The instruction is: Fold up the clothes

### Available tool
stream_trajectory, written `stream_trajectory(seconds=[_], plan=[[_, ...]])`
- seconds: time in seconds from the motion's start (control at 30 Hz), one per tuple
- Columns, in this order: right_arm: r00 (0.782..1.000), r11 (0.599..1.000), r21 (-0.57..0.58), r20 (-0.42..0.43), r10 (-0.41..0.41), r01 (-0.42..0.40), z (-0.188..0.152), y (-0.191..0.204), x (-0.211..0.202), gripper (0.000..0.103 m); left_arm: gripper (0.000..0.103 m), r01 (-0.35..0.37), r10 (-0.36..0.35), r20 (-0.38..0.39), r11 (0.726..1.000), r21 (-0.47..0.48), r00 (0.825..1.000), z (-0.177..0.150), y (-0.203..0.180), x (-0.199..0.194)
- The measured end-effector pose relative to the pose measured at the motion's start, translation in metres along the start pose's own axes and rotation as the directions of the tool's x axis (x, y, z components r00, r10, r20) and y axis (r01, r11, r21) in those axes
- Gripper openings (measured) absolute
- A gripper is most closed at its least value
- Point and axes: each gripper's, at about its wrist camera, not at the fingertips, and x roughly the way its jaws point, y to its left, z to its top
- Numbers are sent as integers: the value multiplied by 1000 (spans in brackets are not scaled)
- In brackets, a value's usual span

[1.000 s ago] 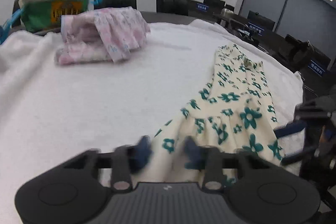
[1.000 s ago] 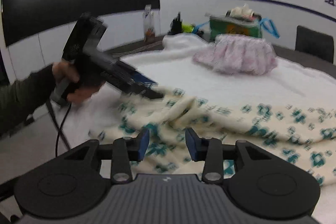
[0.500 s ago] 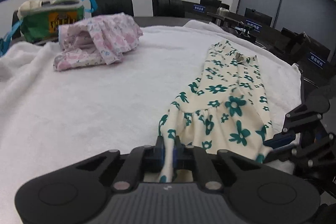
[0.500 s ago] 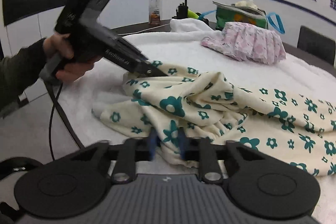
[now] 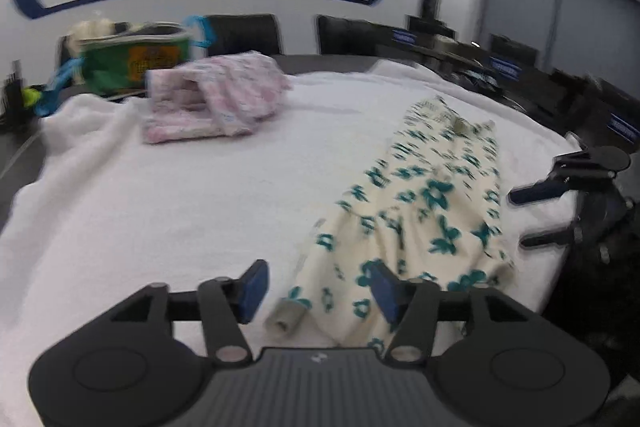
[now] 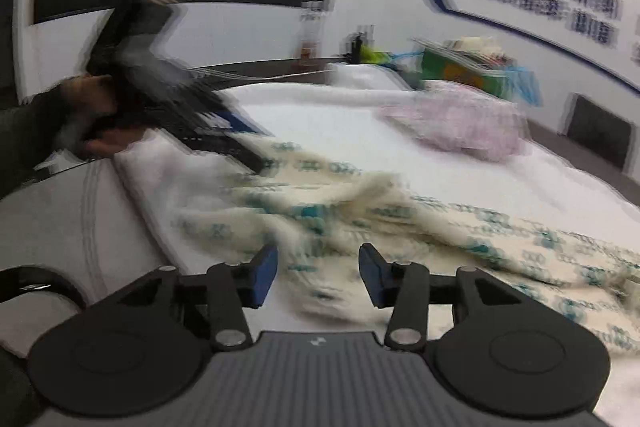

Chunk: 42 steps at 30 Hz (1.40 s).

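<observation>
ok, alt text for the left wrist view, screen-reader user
The left gripper is opening above the near hem of a cream dress with teal flowers lying lengthwise on a white towel-covered table. A folded pink garment sits farther back; the right gripper enters from the right.

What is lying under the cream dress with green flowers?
A white towel-like cloth lies under the cream dress and spreads past it on every visible side. What is under that cloth below the dress stays covered; only a dark table edge shows at the far side.

Dress point(image 5: 420, 211) right on towel point(image 5: 180, 211); folded garment point(image 5: 216, 99) behind.
</observation>
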Motion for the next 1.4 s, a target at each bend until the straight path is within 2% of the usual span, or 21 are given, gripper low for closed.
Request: stream_trajectory(seconds=[0.07,0.17,0.23,0.27,0.3,0.4,0.57,0.63,0.67,0.7,0.8,0.87,0.93,1.0,1.07,1.13,1.17,1.27,1.3,1.33,1.4], plan=[[994,990,92,-5,-108,108,-6,-28,-13,47,82,40,-40,31,999,25,999,-3,-1,-2],[989,988,68,25,-144,142,-8,-31,-26,47,82,13,-12,-16,999,44,1000,0,-3,13],[993,996,-16,77,-85,86,-7,-8,-26,53,70,30,-30,-54,1000,5,998,2,2,21],[994,997,-71,100,-33,40,-6,7,-24,55,56,40,-41,-73,999,-18,996,3,4,24],[993,992,-129,114,24,-9,-7,23,-20,55,47,49,-52,-92,998,-40,994,4,7,28],[982,952,-292,133,137,-93,-7,62,3,55,43,43,-49,-111,997,-59,993,6,10,26],[989,901,-425,67,133,-92,-2,89,52,54,11,5,-21,-146,994,-106,989,10,17,24],[987,911,-393,41,156,-127,3,84,63,53,10,-7,-18,-165,989,-145,986,12,22,26],[984,923,-351,23,174,-155,7,79,67,46,10,1,-30,-175,986,-168,984,13,26,28],[981,934,-309,5,193,-182,11,73,71,32,8,8,-43,-183,982,-191,982,14,29,30],[975,962,-157,-40,220,-224,18,57,82,11,5,64,-110,-199,972,-224,974,25,26,29],[967,967,-32,-32,252,-253,23,43,78,7,5,102,-155,-207,964,-245,966,32,23,28],[952,948,92,20,304,-305,29,21,67,6,5,141,-198,-205,954,-265,958,51,20,29],[934,906,231,115,338,-356,32,-10,53,6,5,173,-229,-182,945,-279,956,84,13,35],[919,827,403,222,327,-392,27,-50,43,6,5,212,-263,-151,934,-287,953,128,-2,50],[921,733,564,303,245,-380,11,-90,35,6,8,226,-266,-110,932,-284,958,167,-22,73],[928,674,646,327,180,-358,-1,-109,31,6,15,228,-261,-98,938,-260,960,186,-35,90],[964,476,850,265,-20,-224,-46,-152,21,9,64,275,-300,-113,942,-194,947,214,-61,147],[972,422,893,216,-91,-159,-59,-161,17,12,63,279,-305,-136,943,-181,943,214,-62,161],[975,402,912,157,-159,-81,-68,-166,11,16,64,279,-306,-156,945,-171,939,212,-63,174],[962,392,920,82,-261,28,-82,-175,-6,41,64,277,-305,-207,948,-154,929,199,-59,192]])
